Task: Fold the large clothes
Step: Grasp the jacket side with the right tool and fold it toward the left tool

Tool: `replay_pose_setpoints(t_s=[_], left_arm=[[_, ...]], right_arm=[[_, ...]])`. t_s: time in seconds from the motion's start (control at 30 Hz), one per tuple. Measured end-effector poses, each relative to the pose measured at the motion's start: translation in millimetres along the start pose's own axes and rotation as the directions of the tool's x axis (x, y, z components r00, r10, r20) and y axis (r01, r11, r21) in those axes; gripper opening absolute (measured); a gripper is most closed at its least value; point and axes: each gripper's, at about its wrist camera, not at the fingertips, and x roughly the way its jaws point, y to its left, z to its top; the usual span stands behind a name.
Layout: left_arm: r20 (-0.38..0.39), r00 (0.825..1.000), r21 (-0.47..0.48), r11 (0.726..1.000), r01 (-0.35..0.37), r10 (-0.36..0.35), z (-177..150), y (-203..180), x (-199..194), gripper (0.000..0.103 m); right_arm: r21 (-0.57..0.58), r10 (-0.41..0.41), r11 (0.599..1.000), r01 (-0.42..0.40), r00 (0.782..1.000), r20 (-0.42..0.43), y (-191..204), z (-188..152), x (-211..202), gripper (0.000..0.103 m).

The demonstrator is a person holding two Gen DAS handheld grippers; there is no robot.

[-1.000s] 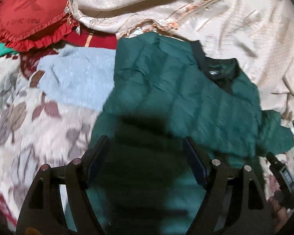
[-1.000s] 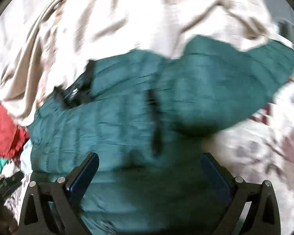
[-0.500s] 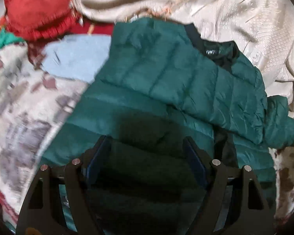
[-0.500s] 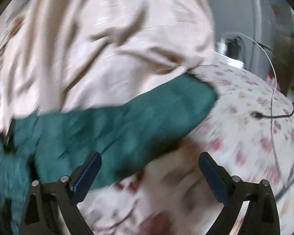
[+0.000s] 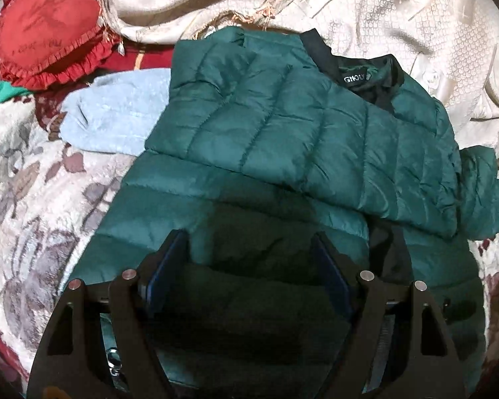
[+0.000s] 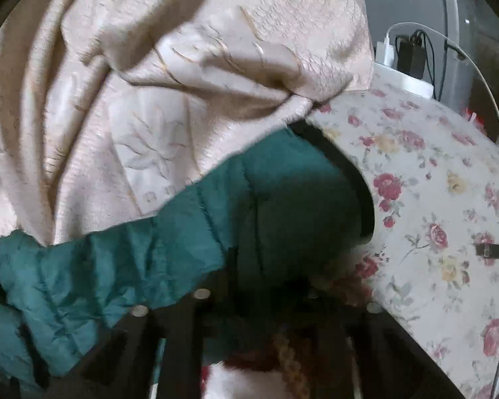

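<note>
Right jaws just closed on the sleeve end, out beyond the jacket body toward the flowered sheet.

Green jacket (image 5: pixel 282 139) spread on the bed, collar (image 5: pixel 356 73) at the far edge against the cream quilt (image 5: pixel 399 26), one sleeve already folded across the chest. Other sleeve (image 6: pixel 189 232) stretched long, from the jacket body out to its end near the flowered sheet (image 6: pixel 432 199), lying along the quilt's lower edge. Right gripper (image 6: pixel 259 286) at that far end, closed on the sleeve; pads themselves dark and buried in fabric, so depth of bite hard to make out. Left gripper (image 5: pixel 246 266) over the jacket's near hem, jaws apart, nothing clamped; hem beneath lost in shadow. Blue cloth (image 5: pixel 116 116) just beside the jacket, opposite the sleeve.
</note>
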Motion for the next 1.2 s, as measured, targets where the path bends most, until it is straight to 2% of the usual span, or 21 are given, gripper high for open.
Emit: replay_pose_setpoints(t_s=[0.2,0.3,0.43,0.53,0.63,0.7,0.77,0.87,1.03,1.1,1.13,1.17,1.2], left_arm=[[0.002,0.996,0.002,0.996,-0.088,0.088,0.0,6.7,1.5,0.078],[0.017,0.984,0.004,0.985,-0.175,0.175,0.0,12.0,-0.9,0.078],[0.011,0.967,-0.008,0.967,-0.254,0.254,-0.5,24.4,-0.1,0.078],[-0.03,0.964,-0.019,0.964,-0.264,0.263,-3.1,33.0,12.2,0.081],[-0.03,0.965,-0.009,0.965,-0.261,0.26,-5.7,32.8,16.7,0.084],[-0.035,0.969,-0.018,0.969,-0.245,0.244,-6.6,35.5,17.3,0.086],[-0.042,0.973,-0.035,0.973,-0.228,0.226,-6.4,39.9,18.1,0.087],[-0.043,0.974,-0.036,0.974,-0.225,0.224,-6.4,39.2,19.1,0.088],[-0.045,0.973,-0.035,0.973,-0.228,0.226,-5.3,38.5,21.7,0.091],[-0.044,0.973,-0.034,0.973,-0.229,0.228,-5.6,38.1,21.6,0.091],[-0.044,0.973,-0.034,0.973,-0.229,0.228,-5.5,38.3,21.8,0.091],[-0.042,0.972,-0.036,0.972,-0.231,0.23,-6.0,38.0,21.5,0.091],[-0.042,0.972,-0.036,0.972,-0.231,0.23,-6.1,38.1,21.7,0.091]], right_arm=[[-0.123,0.037,0.992,-0.022,0.991,0.126,65.9,-21.8,-83.8,0.013],[-0.199,0.14,0.974,-0.109,0.978,0.153,126.2,-43.7,-123.9,0.012],[-0.294,0.279,0.927,-0.232,0.952,0.127,216.7,-76.2,-152.9,0.011],[-0.337,0.362,0.887,-0.317,0.929,0.079,279.2,-103.8,-156.5,0.011],[-0.377,0.452,0.826,-0.419,0.892,-0.002,347.5,-138.3,-148.0,0.011],[-0.405,0.488,0.783,-0.473,0.87,-0.071,382.0,-159.9,-131.8,0.011],[-0.418,0.498,0.756,-0.503,0.857,-0.13,405.6,-181.0,-113.1,0.012],[-0.427,0.464,0.755,-0.498,0.865,-0.188,421.8,-203.8,-88.9,0.012],[-0.381,0.488,0.753,-0.536,0.844,-0.222,411.3,-197.1,-88.2,0.014],[-0.39,0.484,0.753,-0.531,0.847,-0.218,401.7,-199.2,-95.6,0.027],[-0.393,0.487,0.755,-0.525,0.85,-0.201,396.6,-200.7,-100.3,0.047],[-0.399,0.489,0.756,-0.519,0.853,-0.184,392.9,-202.0,-105.1,0.058],[-0.402,0.492,0.755,-0.518,0.853,-0.175,388.7,-202.8,-109.8,0.061]])
